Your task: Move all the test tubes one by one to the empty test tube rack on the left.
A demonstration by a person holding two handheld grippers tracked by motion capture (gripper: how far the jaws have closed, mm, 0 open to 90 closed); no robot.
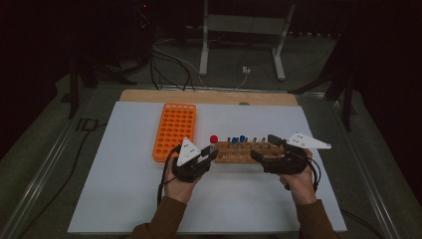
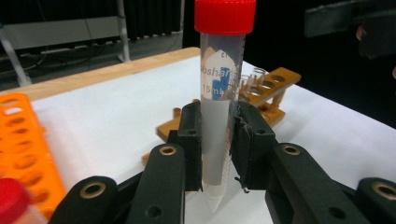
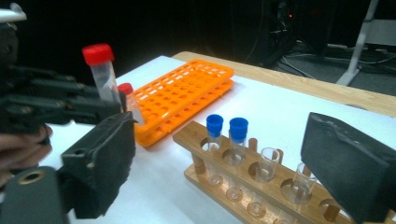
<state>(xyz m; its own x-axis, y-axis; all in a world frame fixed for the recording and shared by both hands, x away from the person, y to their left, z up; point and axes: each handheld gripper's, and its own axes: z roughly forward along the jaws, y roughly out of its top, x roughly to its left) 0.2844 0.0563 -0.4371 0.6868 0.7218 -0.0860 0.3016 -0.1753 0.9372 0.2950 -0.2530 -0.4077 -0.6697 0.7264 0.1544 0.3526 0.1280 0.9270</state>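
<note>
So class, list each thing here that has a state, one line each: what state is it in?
Left gripper: fingers shut on the red-capped tube.
Red-capped tube: capped, upright, lifted off the table.
Right gripper: fingers open, nothing between them.
Blue-capped tubes: capped, standing in the wooden rack.
Wooden rack: partly filled.
Orange rack: holes mostly vacant.

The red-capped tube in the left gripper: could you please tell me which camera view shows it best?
The left gripper view: the red-capped tube stands upright and close, clamped between the left gripper pads, printing legible. The right gripper view shows it smaller, from the side. The high view shows little beyond its red cap.
</note>
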